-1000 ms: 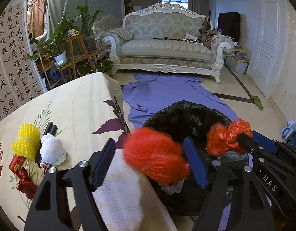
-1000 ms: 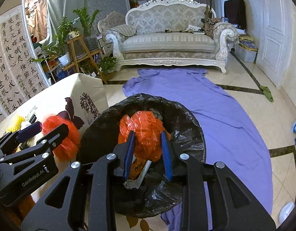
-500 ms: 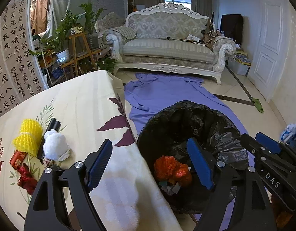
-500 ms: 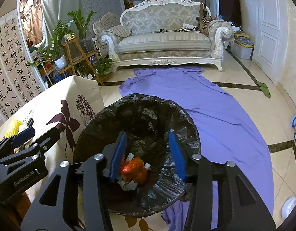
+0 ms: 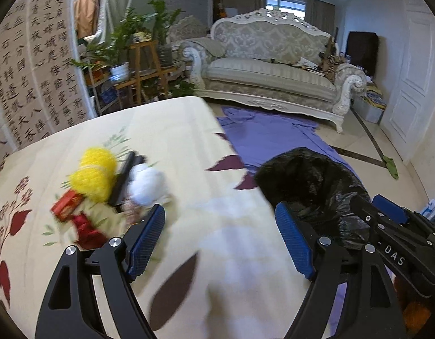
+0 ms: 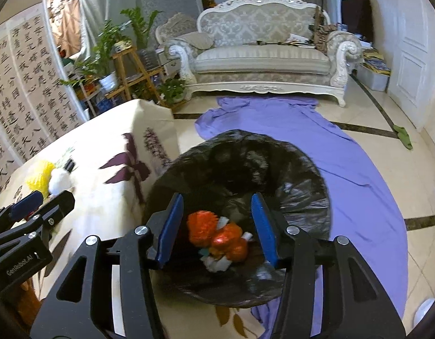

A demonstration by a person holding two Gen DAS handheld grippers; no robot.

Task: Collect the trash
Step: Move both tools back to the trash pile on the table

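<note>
My left gripper (image 5: 218, 212) is open and empty above the flowered tablecloth (image 5: 175, 130). Ahead and to its left lies a blurred cluster of trash: a yellow foam net (image 5: 94, 173), a white crumpled wad (image 5: 146, 183), a black stick-like item (image 5: 122, 180), a red wrapper (image 5: 66, 204) and a dark red wrapper (image 5: 86, 231). My right gripper (image 6: 217, 200) hangs open over the bin lined with a black bag (image 6: 237, 155). Nothing is between its pads. At the bottom of the bin lie an orange foam net (image 6: 201, 226) and an orange-red bag (image 6: 228, 243) among white scraps.
The bin stands on the floor against the table's right edge, partly on a purple cloth (image 6: 344, 152). Beyond it are a white sofa (image 6: 262, 53), potted plants on a wooden stand (image 6: 124, 59) and a calligraphy screen (image 5: 33, 79). A green rag (image 6: 402, 135) lies near the door.
Both grippers let go of their orange pieces, which now lie in the bin. The right jaws widened. The left gripper swung left from over the bin to over the table.
</note>
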